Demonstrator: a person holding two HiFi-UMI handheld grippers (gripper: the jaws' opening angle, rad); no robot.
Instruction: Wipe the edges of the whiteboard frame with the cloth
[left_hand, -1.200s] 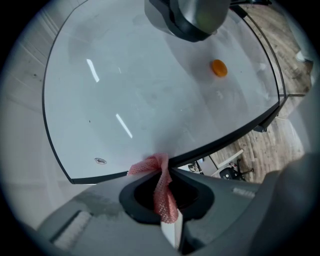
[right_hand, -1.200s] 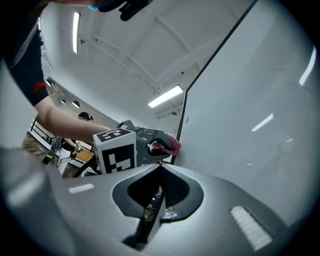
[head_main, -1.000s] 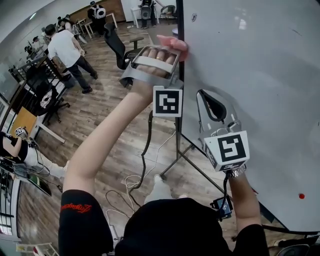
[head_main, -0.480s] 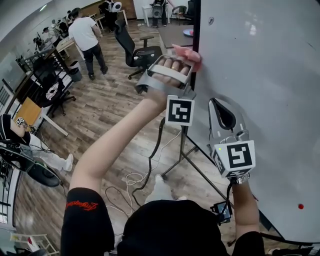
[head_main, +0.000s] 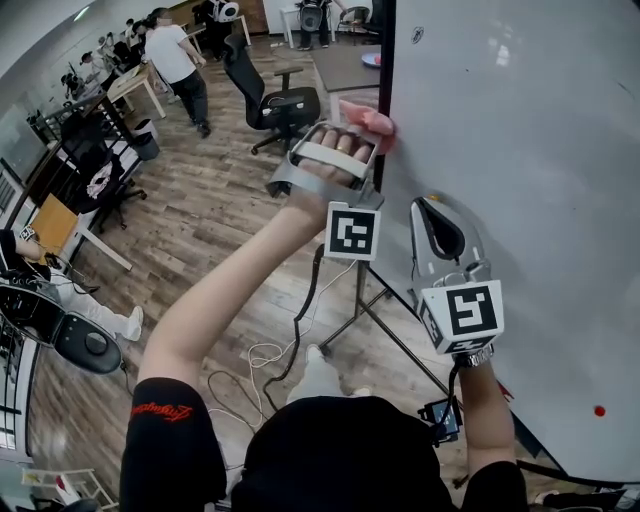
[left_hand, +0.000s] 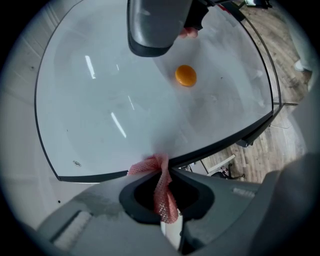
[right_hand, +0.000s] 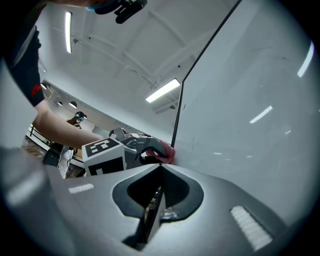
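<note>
The whiteboard (head_main: 520, 170) stands on my right, its dark left frame edge (head_main: 384, 60) running up the head view. My left gripper (head_main: 368, 130) is shut on a pink cloth (head_main: 366, 119) and presses it against that edge. In the left gripper view the cloth (left_hand: 161, 186) hangs between the shut jaws and bunches on the frame (left_hand: 225, 141). My right gripper (head_main: 422, 207) is shut with nothing in it, its tips (right_hand: 161, 166) on the board face just below the left one. The right gripper view shows the cloth (right_hand: 167, 153) by the frame edge (right_hand: 200, 50).
A small orange-red magnet (left_hand: 185, 75) sticks on the board, low in the head view (head_main: 599, 410). The board's metal stand legs (head_main: 358, 300) and loose cables (head_main: 270, 355) lie over the wooden floor. An office chair (head_main: 272, 100) and people at desks (head_main: 175, 50) are farther left.
The left gripper has slid the cloth a little way down the left frame edge, toward me. The right gripper has stayed on the board face. My head view shifted slightly.
</note>
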